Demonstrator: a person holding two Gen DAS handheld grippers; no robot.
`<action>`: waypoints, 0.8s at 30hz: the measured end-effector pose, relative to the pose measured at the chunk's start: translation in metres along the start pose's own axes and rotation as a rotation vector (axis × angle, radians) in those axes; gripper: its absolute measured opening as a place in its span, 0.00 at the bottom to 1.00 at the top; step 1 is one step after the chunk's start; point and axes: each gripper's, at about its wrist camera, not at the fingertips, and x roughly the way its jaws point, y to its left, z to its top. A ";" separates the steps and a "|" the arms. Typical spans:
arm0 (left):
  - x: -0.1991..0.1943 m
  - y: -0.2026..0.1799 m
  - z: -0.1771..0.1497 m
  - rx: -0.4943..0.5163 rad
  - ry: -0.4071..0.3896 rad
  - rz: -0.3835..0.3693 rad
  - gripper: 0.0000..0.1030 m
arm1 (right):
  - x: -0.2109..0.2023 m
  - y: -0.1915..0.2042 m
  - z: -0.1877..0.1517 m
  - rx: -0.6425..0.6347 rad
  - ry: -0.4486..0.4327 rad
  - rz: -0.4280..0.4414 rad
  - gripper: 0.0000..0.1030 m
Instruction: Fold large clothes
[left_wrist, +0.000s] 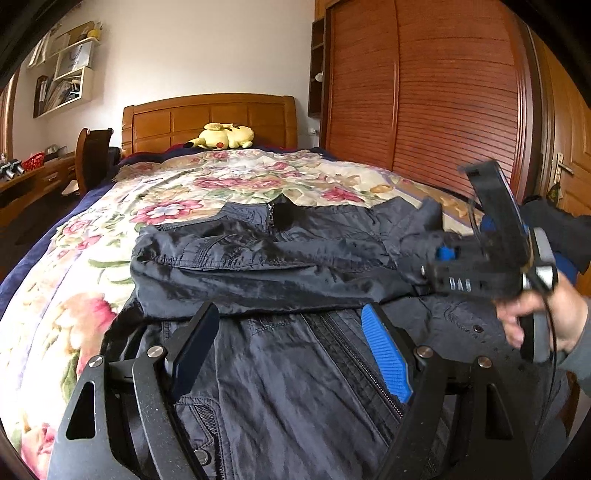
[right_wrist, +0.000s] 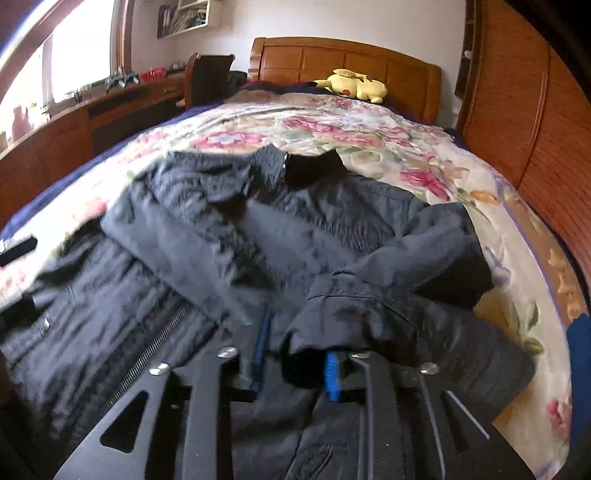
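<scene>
The dark navy shiny zip jacket lies front up on the flowered quilt of the bed, one sleeve already across the chest. The right gripper pinches the cuff of the other sleeve between its blue pads. The left gripper hovers over the zipper with its fingers spread, holding nothing. The slippery cloth could slide out of the pinch, I think, and the sleeve would fall crooked. The bed edge is near on the right side; toward the yellow plush toy the quilt is free.
</scene>
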 end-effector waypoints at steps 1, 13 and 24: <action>-0.002 0.001 0.000 -0.005 -0.012 0.002 0.78 | -0.002 0.005 -0.005 -0.017 -0.006 -0.010 0.38; -0.005 0.005 0.000 -0.007 -0.026 0.008 0.78 | -0.052 0.011 -0.025 -0.039 -0.073 -0.045 0.55; -0.010 0.000 -0.002 0.018 -0.024 0.000 0.78 | -0.099 -0.014 -0.029 0.040 -0.190 -0.120 0.61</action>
